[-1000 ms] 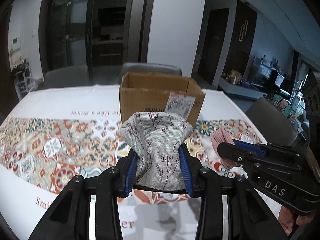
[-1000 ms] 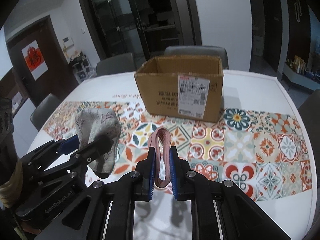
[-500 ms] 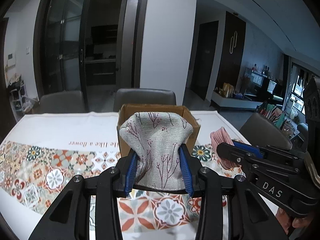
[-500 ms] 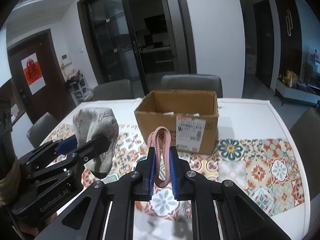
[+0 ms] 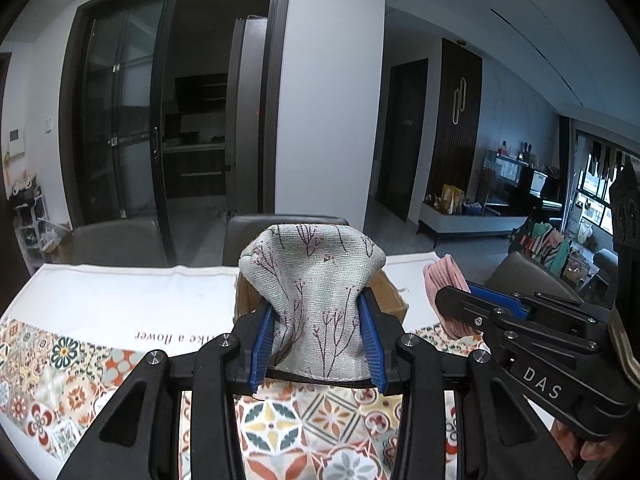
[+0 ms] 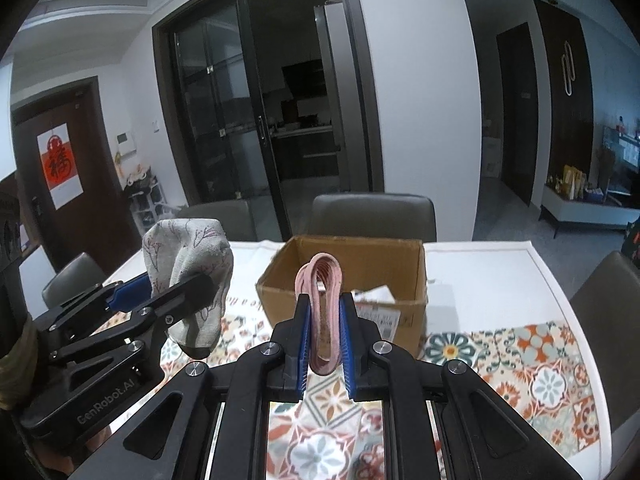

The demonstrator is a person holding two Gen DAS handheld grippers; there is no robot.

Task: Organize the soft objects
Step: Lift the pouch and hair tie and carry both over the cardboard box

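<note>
My left hand-held gripper (image 5: 318, 340) pinches a grey woven pouch (image 5: 316, 280) printed with twigs; my right hand-held gripper (image 6: 325, 340), nearly closed, clamps a looped pink ribbed band (image 6: 322, 304). Both have risen above the tiled-pattern surface (image 6: 520, 360), nearer the cardboard box (image 6: 404, 280).

A tiled-pattern tablecloth (image 6: 532, 364) covers the table, bearing a cardboard box (image 6: 404, 264).
</note>
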